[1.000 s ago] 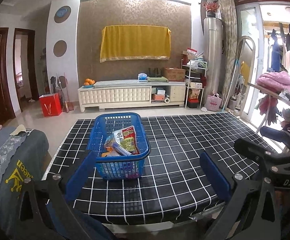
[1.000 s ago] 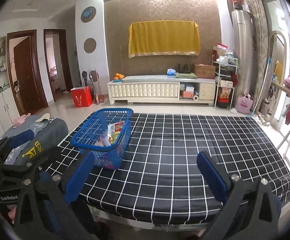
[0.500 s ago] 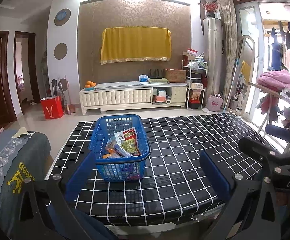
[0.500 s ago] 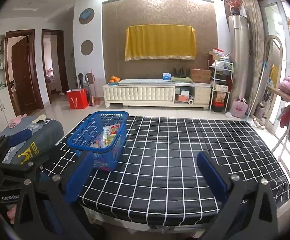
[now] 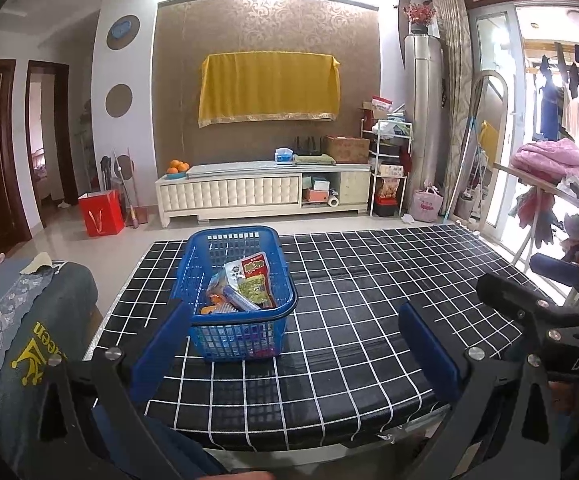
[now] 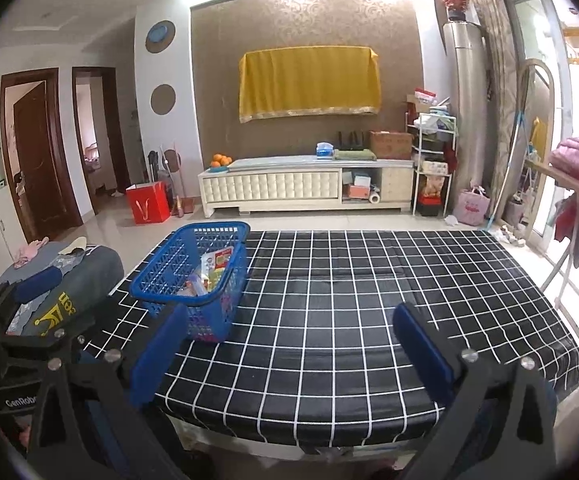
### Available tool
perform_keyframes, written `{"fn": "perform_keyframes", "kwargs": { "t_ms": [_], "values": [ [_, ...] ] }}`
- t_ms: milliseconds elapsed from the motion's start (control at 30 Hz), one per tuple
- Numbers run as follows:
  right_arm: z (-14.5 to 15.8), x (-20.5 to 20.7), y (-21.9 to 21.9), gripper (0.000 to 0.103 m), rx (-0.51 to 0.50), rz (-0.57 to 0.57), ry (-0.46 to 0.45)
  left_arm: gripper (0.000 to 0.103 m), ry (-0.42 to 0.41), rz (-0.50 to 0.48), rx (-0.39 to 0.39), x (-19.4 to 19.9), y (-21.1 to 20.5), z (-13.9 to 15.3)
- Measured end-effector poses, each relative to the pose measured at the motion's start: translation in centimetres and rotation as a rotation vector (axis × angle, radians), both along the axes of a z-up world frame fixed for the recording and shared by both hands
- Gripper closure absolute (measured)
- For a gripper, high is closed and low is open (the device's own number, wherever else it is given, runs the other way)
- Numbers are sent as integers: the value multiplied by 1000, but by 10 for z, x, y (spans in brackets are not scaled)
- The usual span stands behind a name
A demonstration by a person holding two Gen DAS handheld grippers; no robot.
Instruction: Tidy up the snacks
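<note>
A blue plastic basket [image 5: 237, 322] [image 6: 161, 280] stands on the left part of a black table with a white grid [image 5: 369, 300] [image 6: 349, 300]. Inside it lie several snack packets [image 5: 245, 284] [image 6: 213, 268], one with a red label on top. My left gripper [image 5: 293, 344] is open, held back near the table's front edge, with the basket just beyond its left finger. My right gripper [image 6: 289, 344] is also open and holds nothing; the basket sits ahead and to its left. The right gripper's body [image 5: 545, 320] shows at the right of the left wrist view.
A grey cushion with yellow print [image 5: 21, 340] [image 6: 61, 280] lies left of the table. Beyond the table are a white TV cabinet [image 5: 261, 194], a red bag [image 5: 101, 214] and a shelf rack [image 5: 387, 168]. A drying rack with clothes [image 5: 549, 184] stands at the right.
Both grippers have drawn back slightly and tilted up, so the basket and table sit a little lower and farther in view. Both stay open. The basket has not moved.
</note>
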State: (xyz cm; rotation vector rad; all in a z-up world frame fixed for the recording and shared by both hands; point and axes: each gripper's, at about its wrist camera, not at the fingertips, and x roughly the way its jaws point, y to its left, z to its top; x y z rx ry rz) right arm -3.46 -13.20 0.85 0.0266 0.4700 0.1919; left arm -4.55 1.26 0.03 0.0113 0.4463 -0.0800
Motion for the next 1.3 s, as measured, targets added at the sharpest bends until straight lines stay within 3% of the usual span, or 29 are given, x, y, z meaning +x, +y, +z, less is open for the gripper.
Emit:
{"fn": "perform_keyframes", "kwargs": {
  "t_ms": [1300],
  "values": [
    [-9, 0, -6, 0, 12, -26, 12, 0, 5, 1, 16, 3, -3, -9]
  ]
}}
